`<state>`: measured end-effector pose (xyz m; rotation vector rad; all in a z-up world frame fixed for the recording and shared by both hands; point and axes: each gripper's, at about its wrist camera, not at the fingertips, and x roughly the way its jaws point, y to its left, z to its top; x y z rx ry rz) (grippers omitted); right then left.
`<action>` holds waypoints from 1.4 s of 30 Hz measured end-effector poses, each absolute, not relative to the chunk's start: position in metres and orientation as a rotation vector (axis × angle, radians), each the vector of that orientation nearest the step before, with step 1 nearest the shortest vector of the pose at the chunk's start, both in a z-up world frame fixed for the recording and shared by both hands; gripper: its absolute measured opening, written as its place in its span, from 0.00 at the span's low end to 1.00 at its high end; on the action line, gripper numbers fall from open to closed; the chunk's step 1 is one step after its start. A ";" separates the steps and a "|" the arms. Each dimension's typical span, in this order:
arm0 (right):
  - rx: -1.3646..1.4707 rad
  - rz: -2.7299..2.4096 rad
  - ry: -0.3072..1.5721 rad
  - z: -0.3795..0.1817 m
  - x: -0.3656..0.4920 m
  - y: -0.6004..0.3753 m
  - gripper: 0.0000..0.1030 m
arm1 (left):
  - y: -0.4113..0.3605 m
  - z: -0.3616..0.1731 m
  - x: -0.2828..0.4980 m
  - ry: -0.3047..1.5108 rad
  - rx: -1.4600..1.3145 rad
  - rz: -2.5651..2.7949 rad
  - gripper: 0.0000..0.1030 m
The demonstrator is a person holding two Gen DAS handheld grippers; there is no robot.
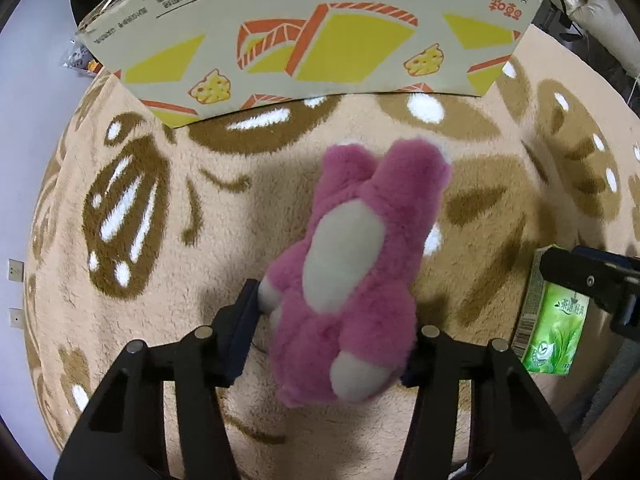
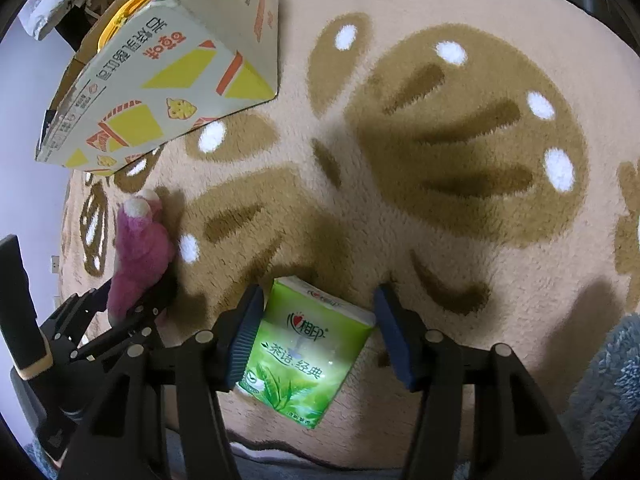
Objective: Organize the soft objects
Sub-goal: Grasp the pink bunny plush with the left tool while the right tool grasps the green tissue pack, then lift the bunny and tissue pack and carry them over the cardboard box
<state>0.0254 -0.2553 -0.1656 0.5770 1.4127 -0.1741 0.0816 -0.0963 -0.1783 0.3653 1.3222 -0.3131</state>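
A pink plush toy (image 1: 352, 264) with a pale belly is held between the fingers of my left gripper (image 1: 332, 332), which is shut on its lower body above the rug. It also shows in the right wrist view (image 2: 140, 252), at the left, in the left gripper. A green tissue pack (image 2: 304, 352) lies on the rug between the open fingers of my right gripper (image 2: 320, 332); the left pad is close to it, the right pad stands apart. The pack shows at the right edge of the left wrist view (image 1: 554, 328).
A cardboard box (image 1: 304, 36) with yellow and orange print stands on the far side of the rug; it also shows in the right wrist view (image 2: 160, 80) at upper left. The beige rug (image 2: 440, 200) has brown patterns. A grey-blue fluffy fabric (image 2: 604, 392) lies at lower right.
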 end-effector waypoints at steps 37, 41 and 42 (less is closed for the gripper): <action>0.398 0.065 1.126 -0.118 0.052 -0.217 0.51 | -0.057 -0.090 0.063 1.058 0.273 -0.131 0.51; 0.338 0.085 1.163 -0.126 0.055 -0.203 0.62 | -0.045 -0.087 0.064 1.061 0.246 -0.096 0.51; 0.318 0.086 1.172 -0.128 0.055 -0.200 0.68 | -0.042 -0.086 0.064 1.064 0.236 -0.085 0.51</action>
